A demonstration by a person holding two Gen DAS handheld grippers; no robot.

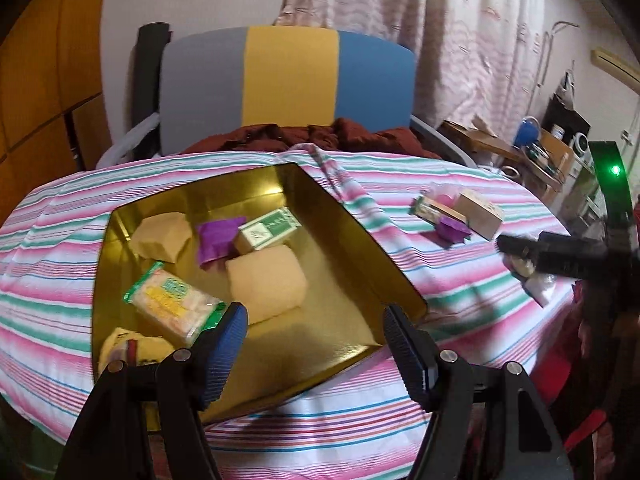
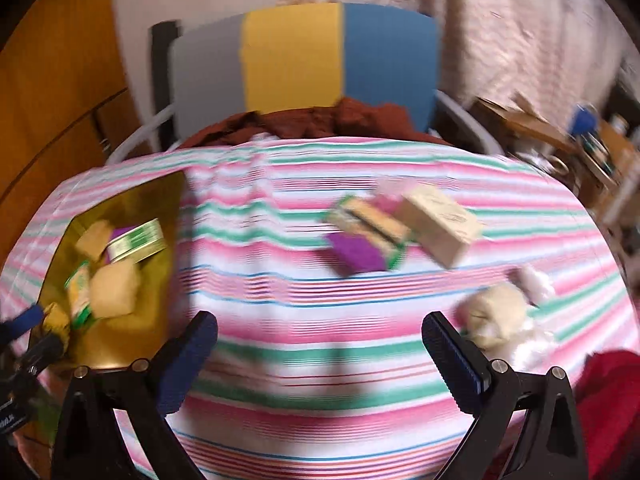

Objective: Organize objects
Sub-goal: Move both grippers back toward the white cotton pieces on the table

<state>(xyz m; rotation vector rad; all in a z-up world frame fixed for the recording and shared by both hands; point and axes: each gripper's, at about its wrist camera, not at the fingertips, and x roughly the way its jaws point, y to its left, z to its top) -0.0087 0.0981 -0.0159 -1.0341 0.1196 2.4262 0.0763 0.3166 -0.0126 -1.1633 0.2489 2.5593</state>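
Judging from how things lie, the sorting is partly done — several wrapped packets and a green-and-white box (image 1: 267,233) are already gathered in the gold tin (image 1: 400,284) at the surface's left side. A cluster with a tan box (image 2: 442,224) and a white bundle (image 2: 500,316) is left near the right edge — both the left hand-held gripper (image 1: 314,340) and the right hand-held gripper (image 2: 320,356) are spread, nothing held

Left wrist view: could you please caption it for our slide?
Open left gripper hovers over gold tin of wrapped snacks on striped cloth.
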